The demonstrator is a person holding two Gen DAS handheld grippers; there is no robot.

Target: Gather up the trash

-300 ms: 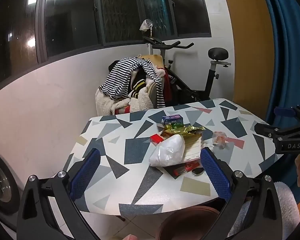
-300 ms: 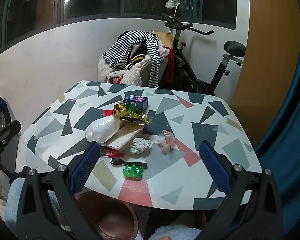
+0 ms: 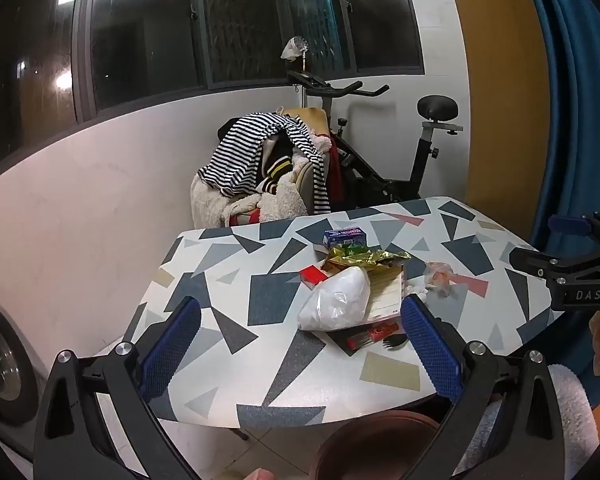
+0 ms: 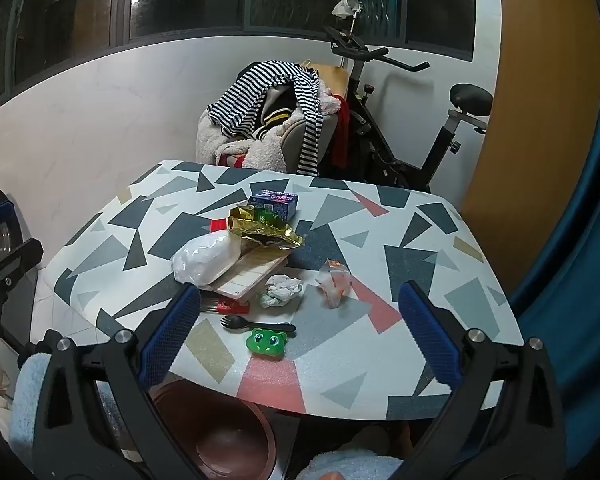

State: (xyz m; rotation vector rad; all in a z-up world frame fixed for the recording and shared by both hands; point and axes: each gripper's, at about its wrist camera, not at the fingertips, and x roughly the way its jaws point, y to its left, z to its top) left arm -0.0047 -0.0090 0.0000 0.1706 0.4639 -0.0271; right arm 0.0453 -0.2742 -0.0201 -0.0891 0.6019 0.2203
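**Currently: both grippers hovering short of the trash pile, nothing grasped**

Left gripper and right gripper both have fingers wide apart and empty, held at the near edge of the worktop.

Trash sits mid-worktop, clustered:
- white plastic bag lying on a notepad, partly under a gold foil wrapper
- blue carton at the far end of the pile
- crumpled tissue just beside the notepad
- clear crumpled wrapper near the tissue, apart from it
- black spork touching or just short of a green frog toy; cannot tell which

Brown bin sits below the near edge.

Risks, as I judge them:
- Bag overlaps notepad and foil, so a pull on it likely drags both.
- Tissue and clear wrapper are light; fingers closing off-centre could flick them off the worktop.
- Frog toy may not be trash; grabbing the spork could sweep it along.

Orientation: spork's long axis runs roughly left-right across the right wrist view, tines to the left. Notepad's long axis runs diagonally, near-left to far-right.
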